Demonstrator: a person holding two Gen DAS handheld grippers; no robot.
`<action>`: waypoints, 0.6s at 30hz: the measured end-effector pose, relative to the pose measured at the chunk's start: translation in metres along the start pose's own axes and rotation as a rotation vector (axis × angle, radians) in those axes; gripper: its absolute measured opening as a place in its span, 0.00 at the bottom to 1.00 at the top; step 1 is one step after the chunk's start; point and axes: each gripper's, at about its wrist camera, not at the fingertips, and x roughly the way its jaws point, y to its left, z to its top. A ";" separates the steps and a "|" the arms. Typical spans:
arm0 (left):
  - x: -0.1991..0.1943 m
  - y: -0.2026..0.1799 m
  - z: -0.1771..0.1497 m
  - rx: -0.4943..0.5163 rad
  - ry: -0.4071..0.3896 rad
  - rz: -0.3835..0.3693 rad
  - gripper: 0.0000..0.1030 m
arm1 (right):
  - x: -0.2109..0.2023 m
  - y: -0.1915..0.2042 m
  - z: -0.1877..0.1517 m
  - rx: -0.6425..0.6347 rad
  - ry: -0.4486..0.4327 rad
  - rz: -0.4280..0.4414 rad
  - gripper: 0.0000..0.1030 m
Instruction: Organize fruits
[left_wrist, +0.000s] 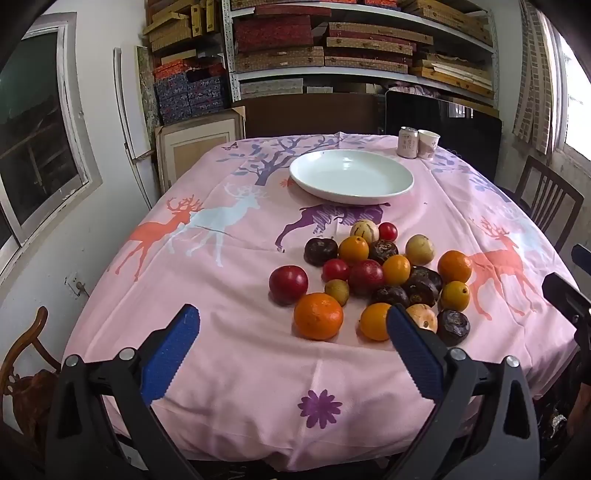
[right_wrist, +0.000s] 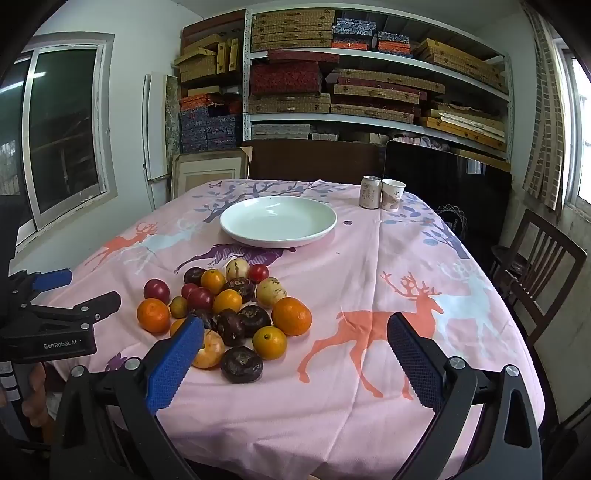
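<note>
A heap of fruit (left_wrist: 380, 273) lies on the pink deer-print tablecloth (left_wrist: 229, 295): oranges, red round fruits, dark brown ones and pale yellow ones. Beyond it stands an empty white plate (left_wrist: 351, 177). My left gripper (left_wrist: 291, 312) hovers open at the near edge, with a big orange (left_wrist: 318, 320) just ahead between its blue fingers. In the right wrist view the same heap (right_wrist: 229, 310) sits left of centre, the plate (right_wrist: 277, 221) behind it. My right gripper (right_wrist: 295, 320) is open and holds nothing, its left finger (right_wrist: 177, 358) over the heap's near fruits.
A drink can (right_wrist: 370, 192) and a paper cup (right_wrist: 392, 194) stand at the table's far right. Wooden chairs (right_wrist: 535, 273) flank the table. The left gripper's body (right_wrist: 66, 321) shows at the right wrist view's left edge. Shelves of boxes (right_wrist: 369, 74) fill the back wall.
</note>
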 end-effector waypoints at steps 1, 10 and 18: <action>0.000 -0.001 0.000 0.002 0.000 0.000 0.96 | -0.001 0.001 0.000 -0.013 -0.005 -0.006 0.97; -0.003 0.000 0.002 0.000 -0.005 -0.005 0.96 | -0.002 0.000 -0.002 -0.009 -0.011 -0.003 0.97; -0.005 -0.001 0.001 -0.002 -0.009 -0.007 0.96 | -0.003 0.001 -0.002 -0.009 -0.010 -0.003 0.97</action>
